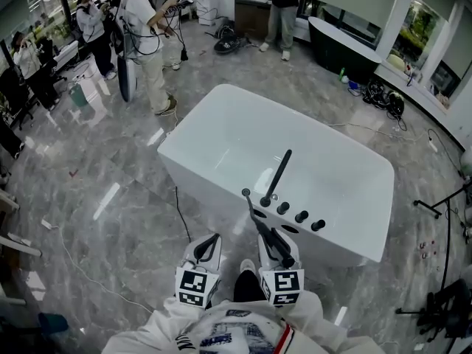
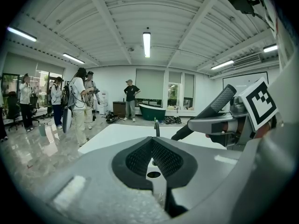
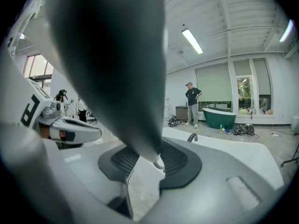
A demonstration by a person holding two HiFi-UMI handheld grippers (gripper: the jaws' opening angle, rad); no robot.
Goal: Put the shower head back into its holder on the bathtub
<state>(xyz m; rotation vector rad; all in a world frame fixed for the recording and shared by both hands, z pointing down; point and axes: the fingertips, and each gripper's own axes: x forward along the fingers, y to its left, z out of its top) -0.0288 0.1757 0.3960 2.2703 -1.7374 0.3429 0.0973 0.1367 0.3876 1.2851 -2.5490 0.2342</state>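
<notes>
A white bathtub (image 1: 221,146) fills the middle of the head view, with a black spout (image 1: 278,174) and three black knobs (image 1: 301,217) on its near deck. My right gripper (image 1: 275,243) is shut on the black shower head (image 1: 254,212), a slim wand that points up and left over the near rim. In the right gripper view the shower head (image 3: 117,69) looms dark between the pads. My left gripper (image 1: 207,246) is beside it on the left, shut and empty, over the floor short of the tub. From the left gripper view the shower head (image 2: 219,101) shows at right.
Several people stand on the grey marble floor at the back left (image 1: 144,28), and one stands at the back (image 1: 284,9). A dark tub (image 1: 343,46) is at the back right. Cables (image 1: 177,212) trail along the floor, and stands (image 1: 442,198) are at the right.
</notes>
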